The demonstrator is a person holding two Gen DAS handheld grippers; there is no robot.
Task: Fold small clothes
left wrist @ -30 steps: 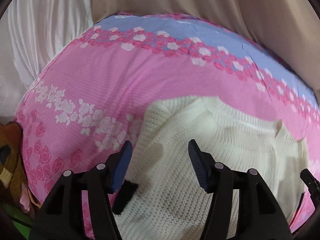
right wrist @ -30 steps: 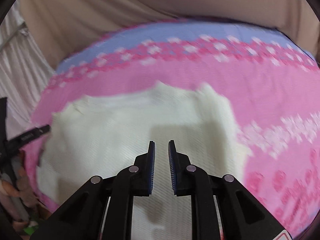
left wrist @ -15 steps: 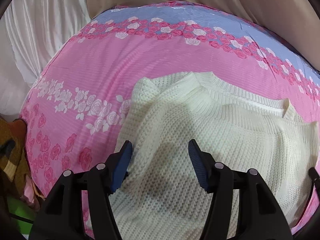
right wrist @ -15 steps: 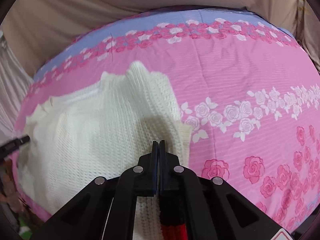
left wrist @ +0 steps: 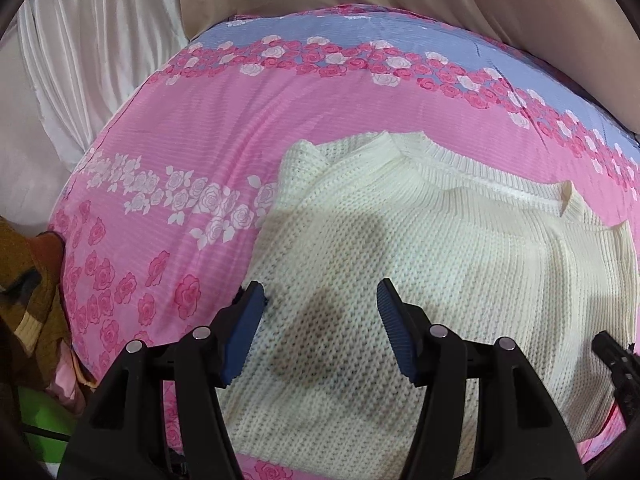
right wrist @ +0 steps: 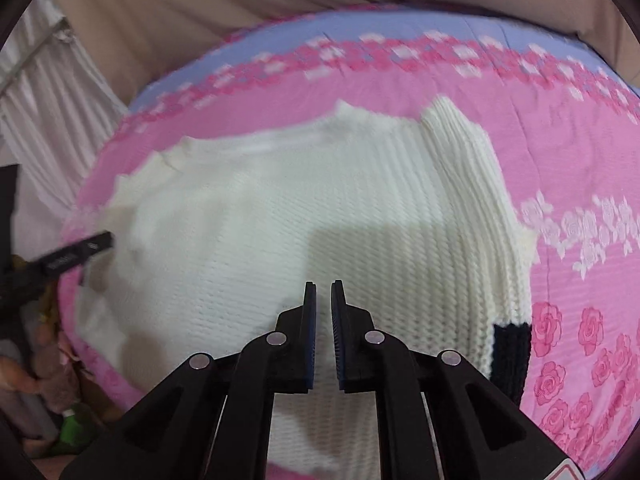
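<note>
A cream sweater (left wrist: 420, 264) is seen lying on the pink flowered bedsheet (left wrist: 168, 152). Its black cuff (right wrist: 510, 354) at the folded right side is shown only in the right wrist view; brown clothing (left wrist: 24, 280) beside the bed only in the left. Both grippers are angled steeply down over the knit: the left gripper (left wrist: 320, 328) is held half open and empty, while the right gripper (right wrist: 323, 320), having just reopened slightly, shows a narrow empty gap.

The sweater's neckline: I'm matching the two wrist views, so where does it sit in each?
Left wrist: neckline upper right of centre, above the open left gripper.
Right wrist: neckline, blurred, upper left, beyond the right gripper.
Shared landmark: the sheet's blue band along the far edge.
</note>
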